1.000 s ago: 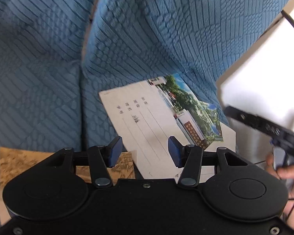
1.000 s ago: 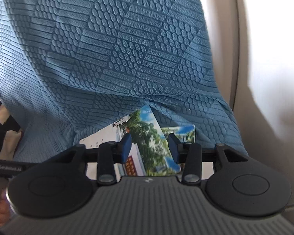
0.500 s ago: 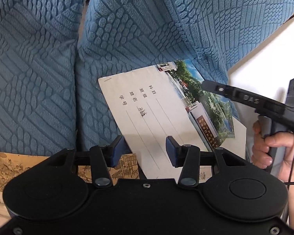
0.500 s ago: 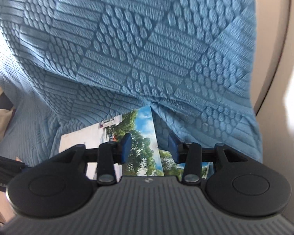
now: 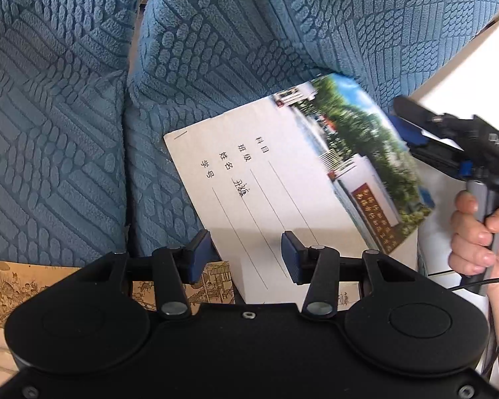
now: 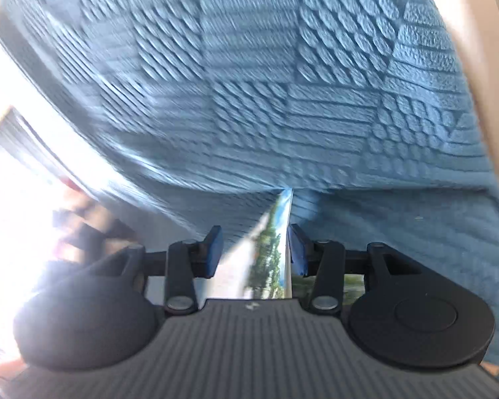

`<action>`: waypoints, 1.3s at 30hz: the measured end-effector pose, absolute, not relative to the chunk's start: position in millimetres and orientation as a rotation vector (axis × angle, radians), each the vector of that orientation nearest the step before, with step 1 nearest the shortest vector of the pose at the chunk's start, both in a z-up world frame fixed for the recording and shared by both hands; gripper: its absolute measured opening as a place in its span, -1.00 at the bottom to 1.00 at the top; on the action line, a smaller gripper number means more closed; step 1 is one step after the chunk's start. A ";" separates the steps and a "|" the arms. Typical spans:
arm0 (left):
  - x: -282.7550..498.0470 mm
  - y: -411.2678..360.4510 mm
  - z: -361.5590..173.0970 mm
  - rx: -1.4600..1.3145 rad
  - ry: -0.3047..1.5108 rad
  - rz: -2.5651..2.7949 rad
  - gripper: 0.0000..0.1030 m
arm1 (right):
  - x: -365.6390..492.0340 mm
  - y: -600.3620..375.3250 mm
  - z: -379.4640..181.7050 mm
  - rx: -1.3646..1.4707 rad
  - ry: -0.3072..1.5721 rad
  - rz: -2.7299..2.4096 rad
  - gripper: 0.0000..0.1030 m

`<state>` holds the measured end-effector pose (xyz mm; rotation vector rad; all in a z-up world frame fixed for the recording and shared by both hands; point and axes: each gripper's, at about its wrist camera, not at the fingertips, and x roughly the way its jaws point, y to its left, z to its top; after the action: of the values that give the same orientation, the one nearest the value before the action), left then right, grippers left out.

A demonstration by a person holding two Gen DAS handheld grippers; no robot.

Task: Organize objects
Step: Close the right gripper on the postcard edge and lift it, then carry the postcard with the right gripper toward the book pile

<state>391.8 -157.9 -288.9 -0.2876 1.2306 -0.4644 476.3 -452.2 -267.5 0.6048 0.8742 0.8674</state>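
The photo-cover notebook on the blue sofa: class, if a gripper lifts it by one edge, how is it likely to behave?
The notebook looks thin, so it is probably light. Its cover already curves near the right gripper, so it will likely flop. In the right wrist view its edge lies between open jaws; the glossy cover may slip.

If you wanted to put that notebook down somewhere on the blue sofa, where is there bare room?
Bare blue cushion lies left of the notebook, across the seam, and a thin strip runs behind it below the backrest. The front edge is crowded: the illustrated book, left gripper and right gripper surround it.
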 end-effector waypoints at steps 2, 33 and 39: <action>391.1 -158.5 -288.7 -0.285 1.231 -0.461 -0.16 | 474.2 -452.6 -270.8 0.660 0.886 0.919 -0.12; 338.8 -144.9 -216.7 -0.158 1.022 -0.567 0.66 | 413.4 -397.6 -220.8 0.622 0.923 0.585 -0.92; 328.8 -173.7 -218.1 -0.078 0.982 -0.606 0.67 | 406.3 -381.5 -199.2 0.601 0.901 0.543 -0.92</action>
<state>328.8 -173.7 -218.1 -0.0784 0.9823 -0.6063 406.3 -381.5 -199.2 0.6014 0.9013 0.5434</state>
